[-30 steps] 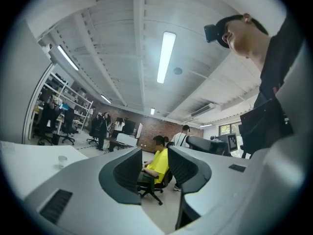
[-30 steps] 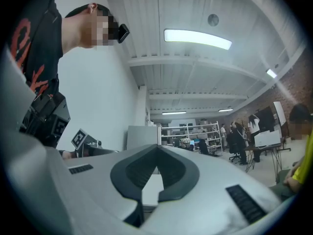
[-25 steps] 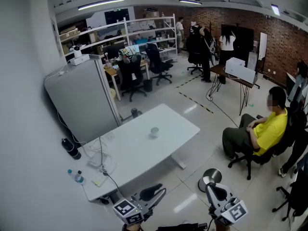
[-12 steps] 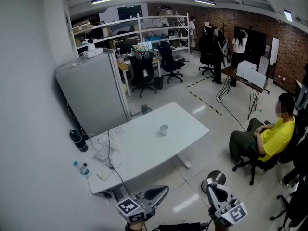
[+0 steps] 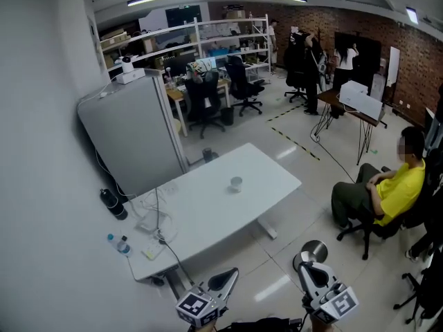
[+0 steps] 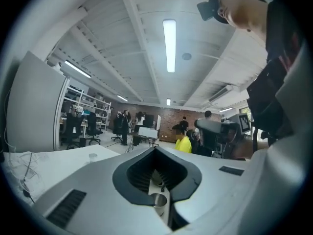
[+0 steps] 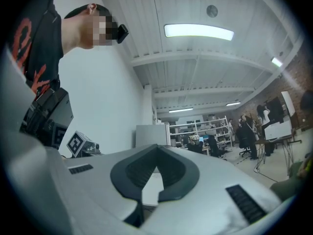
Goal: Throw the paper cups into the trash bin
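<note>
Nearest, low in head view: left tool [image 5: 223, 280] and right tool [image 5: 309, 271], both pinched closed, nothing gripped. Farther out, paper cup [image 5: 236, 183] upright near middle of white tabletop [image 5: 214, 209], well apart, straight ahead of left tool; left likely the nearer reach, needs opening first

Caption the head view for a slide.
Left gripper and right gripper, both shut and empty, before a table with one paper cup; metal bin on floor.
</note>
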A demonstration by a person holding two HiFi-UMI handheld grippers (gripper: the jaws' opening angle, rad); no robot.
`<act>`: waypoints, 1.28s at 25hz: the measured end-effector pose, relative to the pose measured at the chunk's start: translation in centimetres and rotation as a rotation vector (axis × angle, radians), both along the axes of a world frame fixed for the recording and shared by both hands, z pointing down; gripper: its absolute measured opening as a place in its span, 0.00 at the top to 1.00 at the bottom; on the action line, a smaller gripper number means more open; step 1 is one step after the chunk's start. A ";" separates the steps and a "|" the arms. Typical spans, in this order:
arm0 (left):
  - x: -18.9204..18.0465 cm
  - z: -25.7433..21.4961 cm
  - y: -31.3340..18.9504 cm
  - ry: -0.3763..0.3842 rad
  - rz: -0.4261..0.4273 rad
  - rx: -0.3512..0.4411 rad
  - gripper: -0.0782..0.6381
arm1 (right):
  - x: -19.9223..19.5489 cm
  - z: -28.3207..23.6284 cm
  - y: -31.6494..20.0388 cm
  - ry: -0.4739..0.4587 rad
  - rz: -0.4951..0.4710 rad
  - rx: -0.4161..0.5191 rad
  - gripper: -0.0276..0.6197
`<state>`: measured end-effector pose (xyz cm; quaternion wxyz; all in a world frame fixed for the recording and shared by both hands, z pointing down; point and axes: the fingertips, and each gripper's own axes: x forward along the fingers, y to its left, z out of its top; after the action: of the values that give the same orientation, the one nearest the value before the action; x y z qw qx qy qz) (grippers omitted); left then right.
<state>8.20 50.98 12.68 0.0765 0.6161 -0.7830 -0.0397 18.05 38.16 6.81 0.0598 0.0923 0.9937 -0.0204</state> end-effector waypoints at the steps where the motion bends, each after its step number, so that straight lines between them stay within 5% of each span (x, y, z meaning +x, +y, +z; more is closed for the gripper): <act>1: -0.3 -0.5 0.3 0.001 -0.017 0.023 0.89 | -0.1 0.0 0.0 -0.001 -0.001 0.001 0.96; 5: -3.2 -1.5 2.1 -0.013 -0.154 0.118 0.89 | -0.5 0.0 0.1 -0.010 0.001 -0.004 0.96; 12: -6.1 0.5 3.9 0.120 -0.258 0.112 0.89 | -0.7 0.1 0.5 -0.001 -0.007 -0.005 0.96; 25: -3.1 -2.0 2.8 0.070 -0.031 0.172 0.89 | -0.3 0.2 1.3 0.003 -0.014 -0.030 0.96; 32: -2.8 -2.6 4.3 -0.039 -0.067 0.146 0.89 | -0.7 0.2 3.2 0.010 -0.028 -0.021 0.96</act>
<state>5.38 55.28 10.05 0.0147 0.5941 -0.7995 -0.0873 17.40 41.34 7.03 0.0554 0.1055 0.9924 -0.0320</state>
